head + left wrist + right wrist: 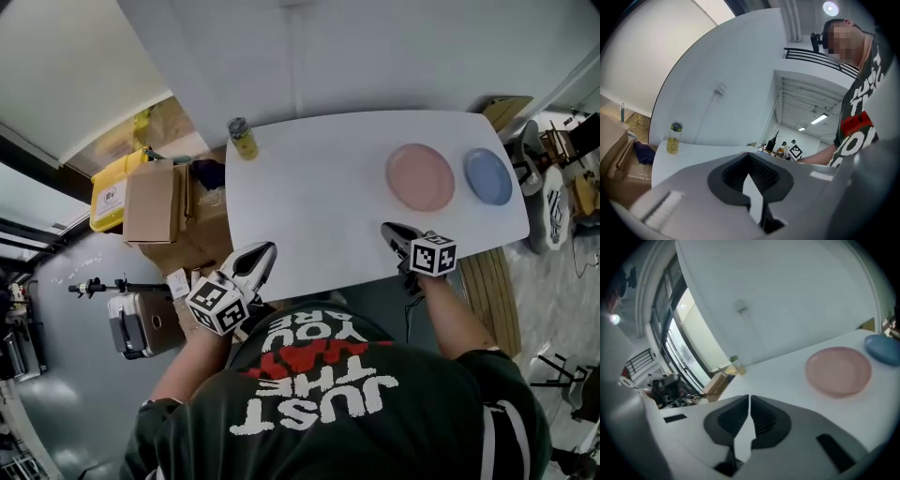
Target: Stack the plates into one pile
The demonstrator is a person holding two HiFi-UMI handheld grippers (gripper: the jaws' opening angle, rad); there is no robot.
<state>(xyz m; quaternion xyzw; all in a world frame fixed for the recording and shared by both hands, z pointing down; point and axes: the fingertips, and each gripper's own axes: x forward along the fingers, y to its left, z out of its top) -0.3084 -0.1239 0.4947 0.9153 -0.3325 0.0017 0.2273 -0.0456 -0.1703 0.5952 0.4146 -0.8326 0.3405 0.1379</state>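
Two plates lie side by side on the right part of the white table (319,211): a pink plate (420,176) and, to its right, a smaller blue plate (488,175). Both also show in the right gripper view, the pink plate (839,370) ahead and the blue plate (883,348) at the far right. My right gripper (387,229) hovers at the table's front edge, just short of the pink plate, its jaws together and empty. Off the table's front left corner, my left gripper (265,249) is shut with nothing in it.
A small bottle of yellow liquid (243,139) stands at the table's back left corner. Cardboard boxes (155,202), a yellow crate (112,194) and a silver case (141,323) sit on the floor at left. Wooden slats (492,291) lie at right.
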